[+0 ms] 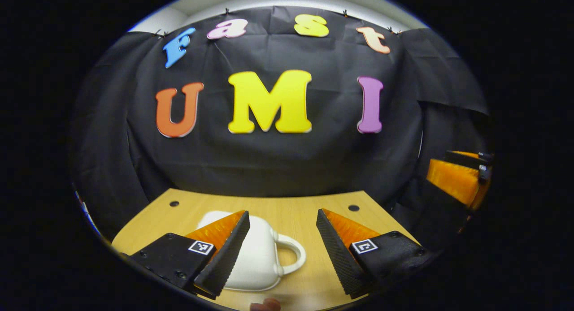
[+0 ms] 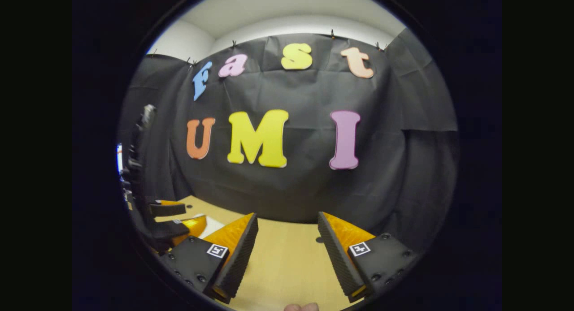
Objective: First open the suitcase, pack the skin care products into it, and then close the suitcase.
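Suitcase [image 1: 258,252] shut, flat on desk [image 1: 305,212], handle rightward; left gripper [image 1: 282,248] and right gripper [image 2: 287,252] hovering, jaws released, likely readying to open.

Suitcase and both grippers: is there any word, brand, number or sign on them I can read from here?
No readable text.
Suitcase: plain white shell and handle, no word or logo on the side shown.
Left gripper: a square black-and-white marker on each finger, a pattern only, no letters or digits.
Right gripper: the same kind of square marker on each finger, no letters or digits.
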